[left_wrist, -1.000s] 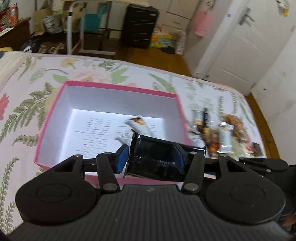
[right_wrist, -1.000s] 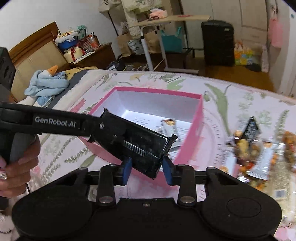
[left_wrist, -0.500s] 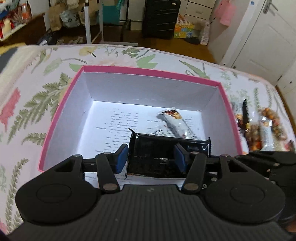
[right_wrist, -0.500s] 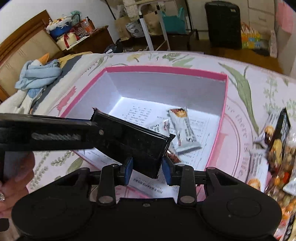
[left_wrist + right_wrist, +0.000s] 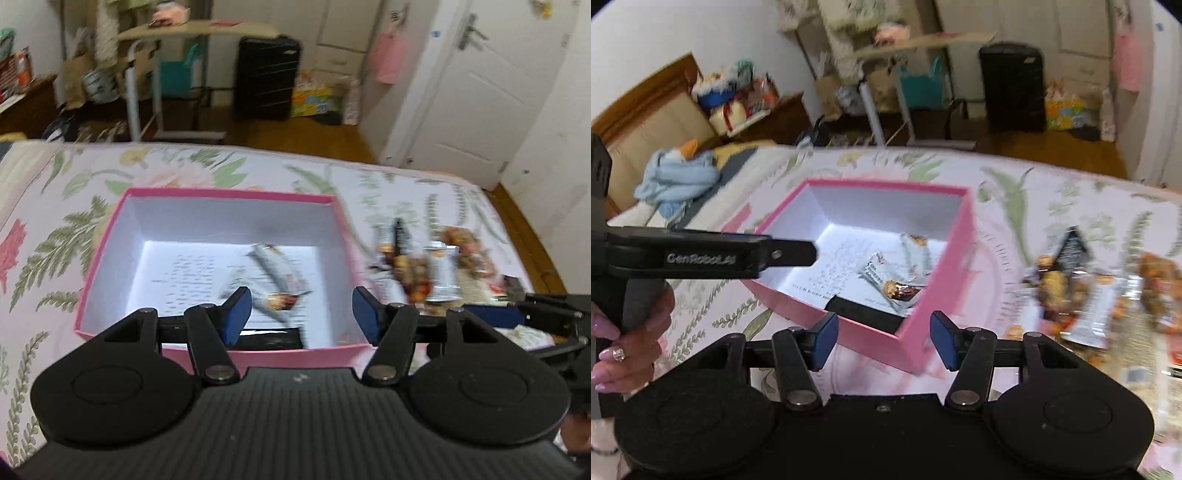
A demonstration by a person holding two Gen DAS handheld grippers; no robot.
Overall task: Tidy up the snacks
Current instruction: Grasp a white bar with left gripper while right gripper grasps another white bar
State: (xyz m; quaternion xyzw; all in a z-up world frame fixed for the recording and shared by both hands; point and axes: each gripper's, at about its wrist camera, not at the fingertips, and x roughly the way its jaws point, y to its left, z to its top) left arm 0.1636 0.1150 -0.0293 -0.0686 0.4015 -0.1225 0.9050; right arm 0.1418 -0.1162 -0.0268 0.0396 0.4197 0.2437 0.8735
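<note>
Both grippers are hanging over the pink box (image 5: 218, 355) on the flowered bedspread (image 5: 55, 221), jaws spread wide and holding nothing: left gripper (image 5: 301, 314) above the near wall, right gripper (image 5: 880, 334) above the box's near corner. A black packet (image 5: 866, 313) is lying flat on the box floor against the near wall, with two pale bars (image 5: 899, 278) crossing each other further in on the printed liner. Judging by this, one drop-off is done and the fetching step is coming up. The loose pile of snacks (image 5: 1082, 295) is sitting on the bedspread just beside the box, on its right. Next move likely calls for the right gripper, the nearer one, to be swinging over to that pile, singling out one wrapper and closing on an edge without dragging neighbours along; the upright black packet (image 5: 1073, 247) looks the easiest pick. Hard to read: the pile is motion-smeared in both views, so count and kinds are unclear. In the left view the near wall and the gripper body are hiding most of the black packet. The pile's right end is running off frame. The left gripper's arm (image 5: 709, 254) is crossing the box's left side in the right view, covering that part.
</note>
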